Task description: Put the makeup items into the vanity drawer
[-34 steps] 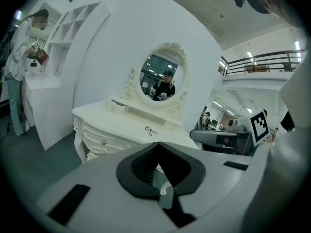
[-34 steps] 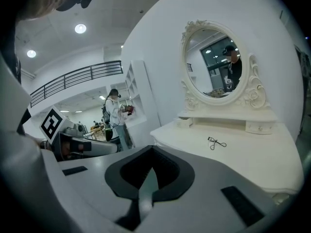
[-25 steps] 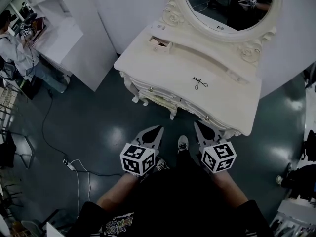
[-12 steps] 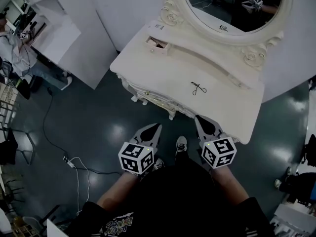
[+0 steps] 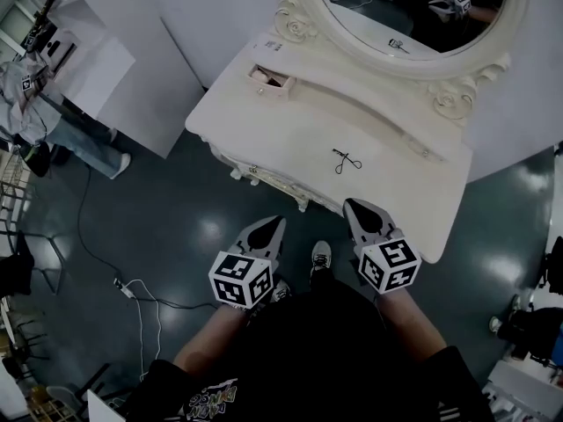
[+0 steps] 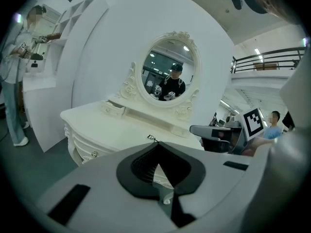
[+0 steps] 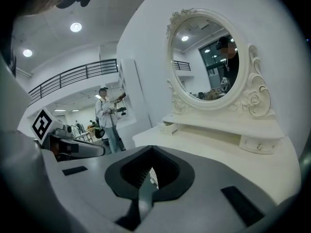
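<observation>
Both grippers have moved closer to the vanity point(image 5: 281, 130). The right gripper point(image 5: 356, 209) now reaches over its near edge, while the left gripper point(image 5: 276, 229) hangs over the floor. Each is clenched on nothing. The curler point(image 5: 346, 161) lies mid-top, and the open drawer point(image 5: 268, 79) sits far left. The curler looks light, stiff and probably slippery, so its handle loops seem the best hold.

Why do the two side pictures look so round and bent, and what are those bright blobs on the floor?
Left gripper view and right gripper view: wide-angle lenses curve the vanity and darken the corners; head view: light reflects as glare spots off the glossy floor.
</observation>
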